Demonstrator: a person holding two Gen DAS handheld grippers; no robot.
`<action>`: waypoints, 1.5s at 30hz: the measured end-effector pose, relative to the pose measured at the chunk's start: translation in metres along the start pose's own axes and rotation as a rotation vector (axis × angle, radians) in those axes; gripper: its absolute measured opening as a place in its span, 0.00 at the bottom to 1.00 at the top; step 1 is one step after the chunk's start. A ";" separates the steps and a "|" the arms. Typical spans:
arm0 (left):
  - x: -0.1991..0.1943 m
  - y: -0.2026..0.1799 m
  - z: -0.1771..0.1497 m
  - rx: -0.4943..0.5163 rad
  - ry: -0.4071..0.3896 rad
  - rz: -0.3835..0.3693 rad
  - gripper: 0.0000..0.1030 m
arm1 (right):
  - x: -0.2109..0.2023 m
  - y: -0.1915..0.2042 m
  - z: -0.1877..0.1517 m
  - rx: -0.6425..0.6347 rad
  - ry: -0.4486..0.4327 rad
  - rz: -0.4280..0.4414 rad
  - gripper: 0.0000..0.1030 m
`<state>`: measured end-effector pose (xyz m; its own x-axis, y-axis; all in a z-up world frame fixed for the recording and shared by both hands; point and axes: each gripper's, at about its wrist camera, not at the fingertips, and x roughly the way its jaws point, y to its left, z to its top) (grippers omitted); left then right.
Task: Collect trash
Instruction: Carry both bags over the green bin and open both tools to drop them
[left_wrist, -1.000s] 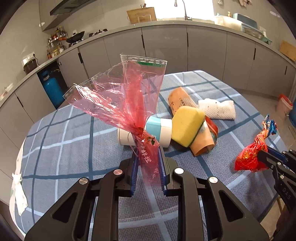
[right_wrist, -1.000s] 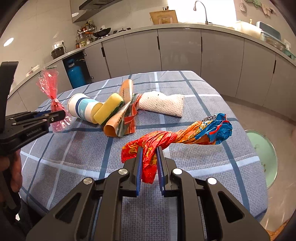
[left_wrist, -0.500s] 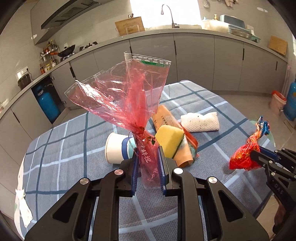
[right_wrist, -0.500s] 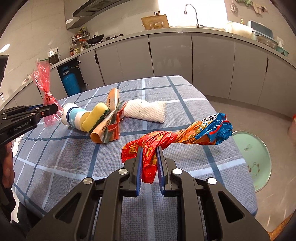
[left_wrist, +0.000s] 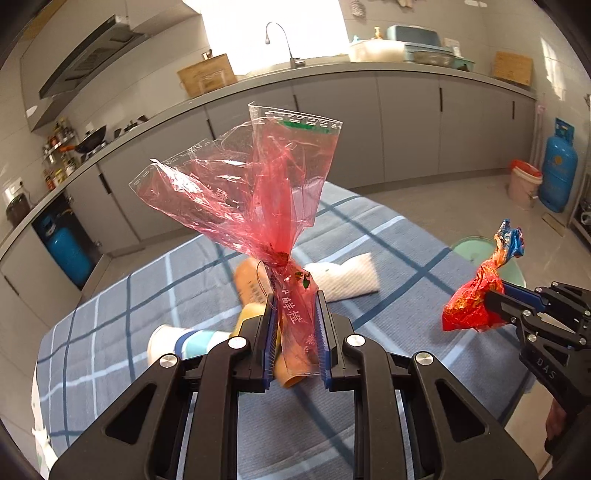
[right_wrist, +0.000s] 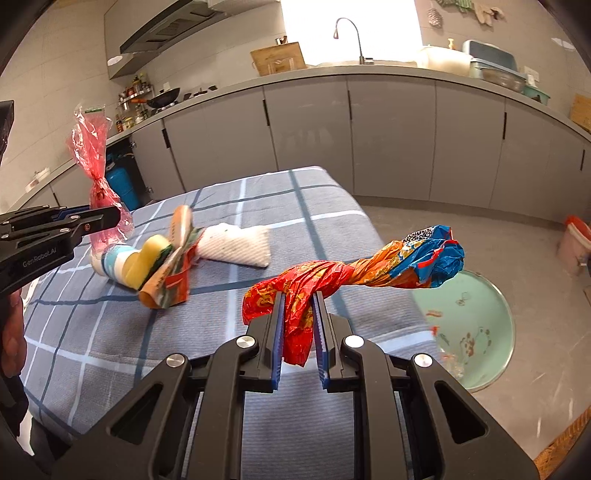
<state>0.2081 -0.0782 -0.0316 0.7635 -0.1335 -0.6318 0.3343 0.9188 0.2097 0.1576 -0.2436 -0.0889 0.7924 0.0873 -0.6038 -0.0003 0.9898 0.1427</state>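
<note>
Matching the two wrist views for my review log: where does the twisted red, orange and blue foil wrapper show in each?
Left wrist: twisted red, orange and blue foil wrapper at right edge, pinched in the right gripper.
Right wrist: wrapper centre, stretching right, clamped low in frame.
Shared landmark: white textured cloth on the blue checked tablecloth.

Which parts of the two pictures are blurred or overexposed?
Left wrist view: the window above the tap is blown out white, and the paper cup on the table is smeared. Right wrist view: same glare; the yellow sponge looks motion-blurred, the twisted red-blue foil wrapper stays sharp.
</note>
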 end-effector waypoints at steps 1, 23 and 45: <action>0.002 -0.006 0.004 0.011 -0.003 -0.012 0.19 | 0.000 -0.004 0.001 0.005 -0.002 -0.007 0.16; 0.051 -0.148 0.068 0.217 -0.052 -0.212 0.19 | 0.000 -0.131 -0.006 0.141 -0.018 -0.194 0.16; 0.140 -0.254 0.078 0.310 0.060 -0.329 0.19 | 0.058 -0.206 -0.027 0.194 0.076 -0.219 0.16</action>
<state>0.2734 -0.3589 -0.1149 0.5588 -0.3699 -0.7423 0.7103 0.6755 0.1981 0.1870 -0.4392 -0.1747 0.7127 -0.1108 -0.6926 0.2884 0.9464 0.1453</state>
